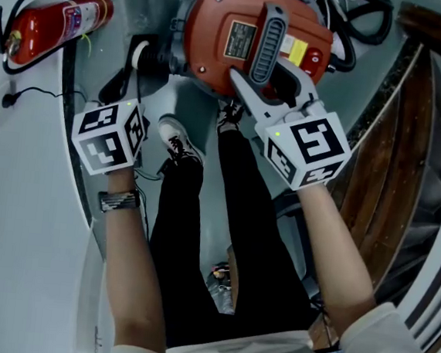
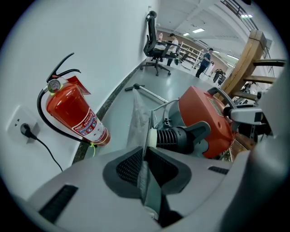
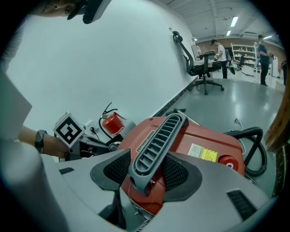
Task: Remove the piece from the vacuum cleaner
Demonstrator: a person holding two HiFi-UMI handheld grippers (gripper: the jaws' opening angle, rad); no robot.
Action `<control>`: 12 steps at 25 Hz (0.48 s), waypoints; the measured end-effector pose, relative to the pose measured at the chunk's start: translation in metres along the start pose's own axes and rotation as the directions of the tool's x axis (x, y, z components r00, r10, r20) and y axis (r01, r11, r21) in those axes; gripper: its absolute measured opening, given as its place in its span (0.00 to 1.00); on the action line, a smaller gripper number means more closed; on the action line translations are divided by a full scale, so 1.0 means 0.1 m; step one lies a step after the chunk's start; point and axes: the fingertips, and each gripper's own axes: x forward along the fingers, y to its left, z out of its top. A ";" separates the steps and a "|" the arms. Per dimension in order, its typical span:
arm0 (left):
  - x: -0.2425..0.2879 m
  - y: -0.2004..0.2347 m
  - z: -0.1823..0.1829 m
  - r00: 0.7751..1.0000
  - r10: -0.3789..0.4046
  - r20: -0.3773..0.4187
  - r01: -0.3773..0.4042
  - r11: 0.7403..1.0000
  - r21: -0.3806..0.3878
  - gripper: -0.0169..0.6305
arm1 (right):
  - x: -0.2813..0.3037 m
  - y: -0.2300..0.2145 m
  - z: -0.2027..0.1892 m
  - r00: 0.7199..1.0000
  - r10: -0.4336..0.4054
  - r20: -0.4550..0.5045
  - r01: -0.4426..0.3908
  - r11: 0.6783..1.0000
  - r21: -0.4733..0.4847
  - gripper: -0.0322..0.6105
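Nearest: left gripper (image 2: pixel 145 152) pinching thin grey flat piece (image 2: pixel 148 127), jaws standing narrow. Piece reaching toward black ribbed hose socket (image 2: pixel 174 138); seemingly not yet coming free. Right gripper (image 3: pixel 147 165) clamping grey carry handle (image 3: pixel 156 145), apparently steadying red vacuum cleaner (image 1: pixel 219 24). Far left: fire extinguisher (image 1: pixel 60 24) sitting by wall. Removal looking barely begun.

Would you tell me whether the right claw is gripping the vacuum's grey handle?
Yes, the right gripper view shows the handle pinched between the pads of the right claw.
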 end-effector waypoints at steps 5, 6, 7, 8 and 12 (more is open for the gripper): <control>0.01 0.01 0.00 1.000 0.001 -0.004 -0.001 1.000 -0.004 0.09 | 0.00 0.00 0.00 1.000 0.001 -0.002 -0.001 1.000 0.000 0.39; 0.01 0.01 0.00 1.000 -0.001 -0.005 0.001 1.000 -0.008 0.09 | 0.00 0.00 0.00 1.000 0.000 -0.002 0.000 1.000 0.000 0.39; 0.01 0.01 -0.01 1.000 -0.004 -0.006 0.004 1.000 -0.013 0.09 | 0.00 -0.01 0.00 1.000 -0.001 0.000 0.001 1.000 -0.001 0.39; 0.01 0.02 0.00 1.000 -0.006 -0.007 0.006 1.000 -0.016 0.09 | 0.00 -0.01 -0.01 1.000 -0.003 0.001 0.003 1.000 -0.001 0.39; 0.02 0.03 -0.01 1.000 -0.014 -0.012 0.013 1.000 -0.020 0.10 | 0.00 0.00 -0.01 1.000 0.001 0.000 -0.001 1.000 -0.001 0.39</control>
